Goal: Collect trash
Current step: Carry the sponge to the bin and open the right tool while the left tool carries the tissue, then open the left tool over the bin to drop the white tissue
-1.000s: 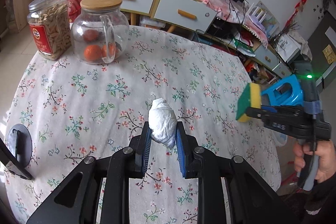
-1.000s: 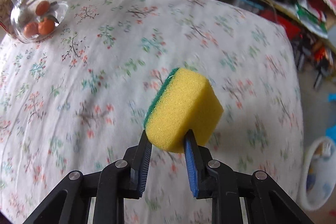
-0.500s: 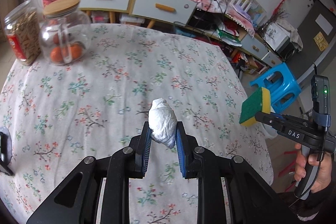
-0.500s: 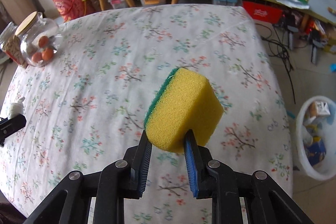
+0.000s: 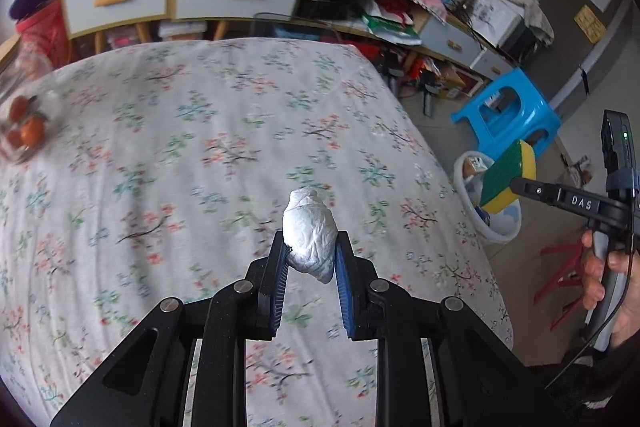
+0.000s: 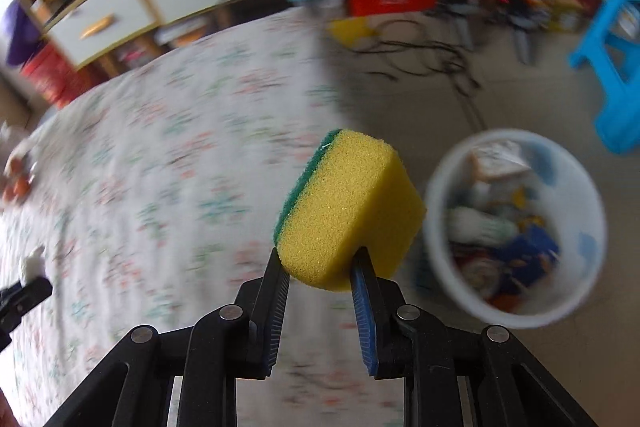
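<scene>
In the left wrist view, the left gripper [image 5: 309, 247] sits low in the centre of the frame, its two blue-padded jaws clamped on a crumpled white wad of paper [image 5: 310, 233] that sticks up above the fingertips. Behind it, a table covered by a floral cloth [image 5: 192, 155] fills the left and middle of the frame. A glass jar with orange fruit [image 5: 22, 131] shows blurred at the left edge.

At the right edge of that view a hand [image 5: 604, 267] grips the handle of the right gripper [image 5: 514, 183], which holds a yellow sponge with a green scouring side [image 5: 506, 175] over a white bin [image 5: 490, 231] standing on the floor just beside the table. A blue stool [image 5: 508, 115] stands behind the bin.

In the right wrist view, the right gripper [image 6: 320, 267] is clamped on the sponge [image 6: 348, 211] at the centre of the frame. The bin [image 6: 516, 311], holding mixed rubbish, lies to the right of the sponge. The cloth [image 6: 160, 167] fills the left half, blurred. The stool [image 6: 616, 67] is at the upper right edge.
</scene>
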`<action>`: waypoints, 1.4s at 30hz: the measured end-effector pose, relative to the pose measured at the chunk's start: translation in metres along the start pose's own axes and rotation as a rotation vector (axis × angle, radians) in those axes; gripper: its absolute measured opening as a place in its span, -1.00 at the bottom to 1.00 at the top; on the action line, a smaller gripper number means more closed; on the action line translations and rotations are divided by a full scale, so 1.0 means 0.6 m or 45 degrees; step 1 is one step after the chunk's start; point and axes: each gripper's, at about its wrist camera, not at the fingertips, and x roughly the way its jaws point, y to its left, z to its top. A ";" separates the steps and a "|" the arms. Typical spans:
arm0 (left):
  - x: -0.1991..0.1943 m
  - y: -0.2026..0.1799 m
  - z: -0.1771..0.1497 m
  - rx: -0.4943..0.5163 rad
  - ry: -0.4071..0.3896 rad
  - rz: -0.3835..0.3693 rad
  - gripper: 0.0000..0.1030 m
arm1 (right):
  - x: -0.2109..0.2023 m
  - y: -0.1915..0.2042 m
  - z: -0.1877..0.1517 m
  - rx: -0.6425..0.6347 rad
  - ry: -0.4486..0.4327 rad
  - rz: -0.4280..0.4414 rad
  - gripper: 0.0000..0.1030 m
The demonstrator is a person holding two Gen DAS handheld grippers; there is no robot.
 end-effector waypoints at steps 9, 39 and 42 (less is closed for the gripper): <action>0.068 -0.097 0.013 0.170 0.082 -0.025 -0.54 | -0.009 -0.184 0.001 0.277 0.009 -0.067 -0.45; 0.275 -0.470 0.053 0.608 0.167 -0.202 -0.46 | -0.080 -0.386 -0.079 0.539 -0.020 -0.169 0.29; 0.292 -0.479 0.059 0.588 0.193 -0.190 0.15 | -0.086 -0.398 -0.084 0.552 -0.022 -0.163 0.30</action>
